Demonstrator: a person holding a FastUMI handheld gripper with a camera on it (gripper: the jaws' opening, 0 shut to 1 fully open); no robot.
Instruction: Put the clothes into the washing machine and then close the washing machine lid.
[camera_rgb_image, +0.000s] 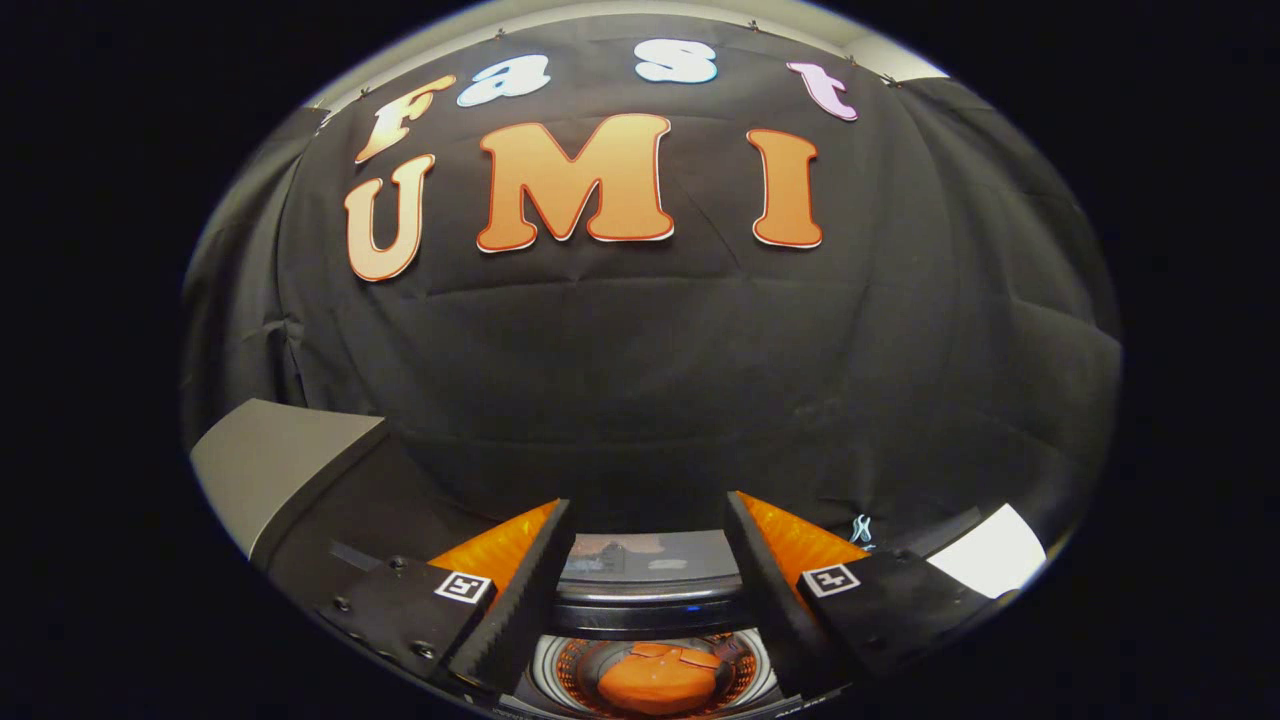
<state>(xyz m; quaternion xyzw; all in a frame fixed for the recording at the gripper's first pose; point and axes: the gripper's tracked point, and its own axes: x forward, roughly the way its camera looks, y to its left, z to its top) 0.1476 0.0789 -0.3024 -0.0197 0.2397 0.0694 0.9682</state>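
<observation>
Fingers (650, 560) spread apart, empty, above the washing machine (650, 600); orange clothes (655, 680) lie in its drum at 6 o'clock. Lid (640, 555), apparently raised at 12 o'clock, could slip or slam if caught off-centre.

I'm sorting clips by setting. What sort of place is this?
Likely a staged recording booth, not a real laundry room: black cloth wall behind a top-loading washing machine, its drum holding orange clothes. The gripper hangs above it, fingers apart and empty.
</observation>
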